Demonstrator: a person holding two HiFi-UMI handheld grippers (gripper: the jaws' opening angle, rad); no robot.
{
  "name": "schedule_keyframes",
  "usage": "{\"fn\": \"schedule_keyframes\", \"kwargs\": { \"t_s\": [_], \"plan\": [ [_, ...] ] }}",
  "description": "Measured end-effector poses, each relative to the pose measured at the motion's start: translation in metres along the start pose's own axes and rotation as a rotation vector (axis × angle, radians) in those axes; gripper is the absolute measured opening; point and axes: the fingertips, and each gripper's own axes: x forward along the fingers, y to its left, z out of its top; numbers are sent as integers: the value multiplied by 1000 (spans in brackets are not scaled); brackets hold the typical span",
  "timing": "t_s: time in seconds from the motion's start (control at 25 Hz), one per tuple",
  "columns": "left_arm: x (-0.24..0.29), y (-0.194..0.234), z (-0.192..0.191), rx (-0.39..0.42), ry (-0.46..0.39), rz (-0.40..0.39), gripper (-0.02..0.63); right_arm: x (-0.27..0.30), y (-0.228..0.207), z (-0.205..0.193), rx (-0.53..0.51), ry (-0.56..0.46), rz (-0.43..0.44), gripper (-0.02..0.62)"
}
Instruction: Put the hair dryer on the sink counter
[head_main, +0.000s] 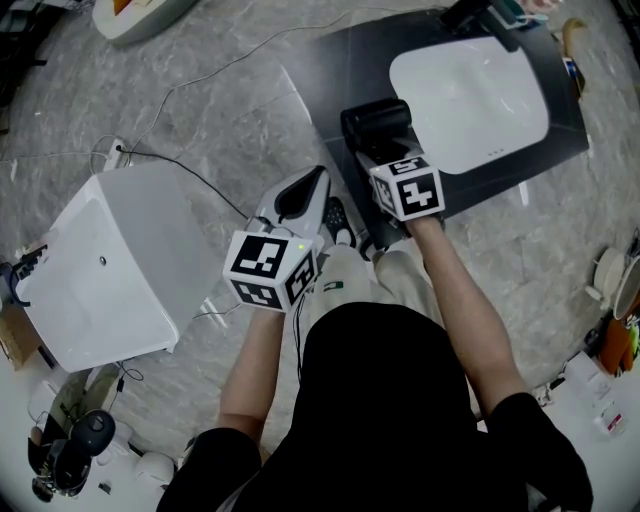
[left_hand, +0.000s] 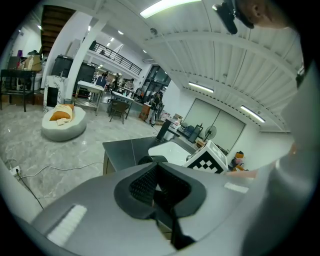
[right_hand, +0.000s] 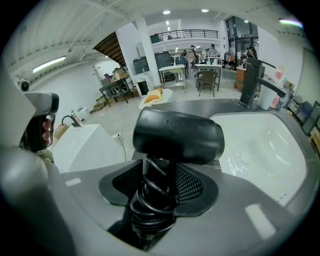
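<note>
Two grippers in view. Left gripper (left_hand: 156, 186): jaws pressed together, nothing between them, held over the floor. Right gripper (right_hand: 159, 192): jaws clamped on the handle of the black hair dryer (right_hand: 178, 135), cord coiled round that handle. Dryer sits over the near edge of the dark sink counter (head_main: 335, 60), beside the white basin (head_main: 470, 95); contact with counter not discernible. Faucet (right_hand: 250, 80) at far rim.

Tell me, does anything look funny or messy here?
Nothing looks spilled or broken. One odd bit: the hair dryer has its cord coiled tight round its handle, and the right gripper squeezes right on those coils instead of on the bare handle.
</note>
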Motion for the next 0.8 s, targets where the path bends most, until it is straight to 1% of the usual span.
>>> {"fn": "schedule_keyframes", "kwargs": {
  "t_s": [0.8],
  "plan": [
    [-11, 5, -8, -1, 3, 10, 0, 9, 2, 3, -37, 16, -28, 210]
  ]
}}
